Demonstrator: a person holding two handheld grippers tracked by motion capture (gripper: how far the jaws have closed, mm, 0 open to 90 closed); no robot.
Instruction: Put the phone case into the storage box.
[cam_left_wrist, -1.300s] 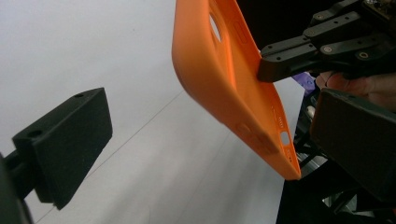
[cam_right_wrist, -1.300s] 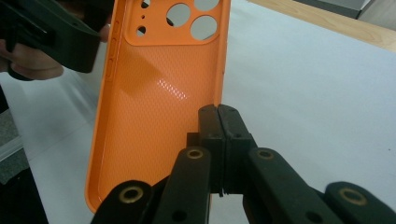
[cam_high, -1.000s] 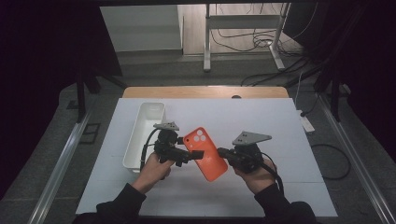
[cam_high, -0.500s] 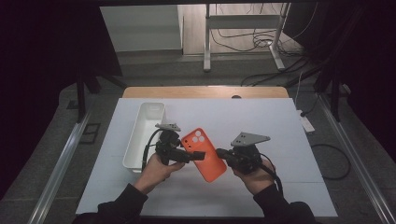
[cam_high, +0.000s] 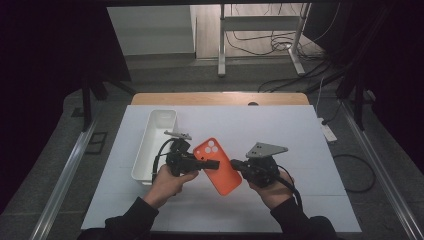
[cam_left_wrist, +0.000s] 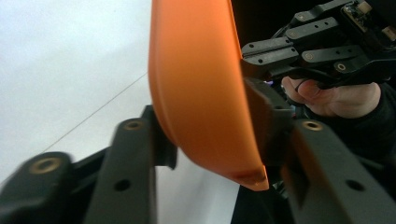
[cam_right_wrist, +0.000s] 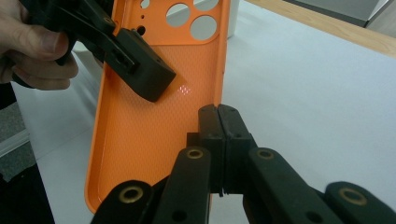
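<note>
1. An orange phone case (cam_high: 218, 165) is held up just over the middle of the white table (cam_high: 300, 135), between the 2 grippers.
2. The right gripper (cam_right_wrist: 218, 122) has its jaws pressed tight on the case's thin side edge. The right gripper view shows the inside of the case, w/ tiny bumps and round camera holes at the far end.
3. The left gripper (cam_left_wrist: 210, 144) has just been closing its jaws. They are about part-way in, w/ the case between them; one pad on the outside, one on the inside, both look to touch it.
4. The left gripper view shows the smooth orange back of the case, edge-on. It also shows the right hand (cam_left_wrist: 334, 95) behind.
5. The high view shows a white tray (cam_high: 155, 142) on the table, left of the case & just beside the left hand (cam_high: 167, 182).
6. No words or brand marks can be read.
7. The far edge of the table is wood. The room is dark, w/ a grey floor, cables (cam_high: 280, 45) and metal legs far off.
</note>
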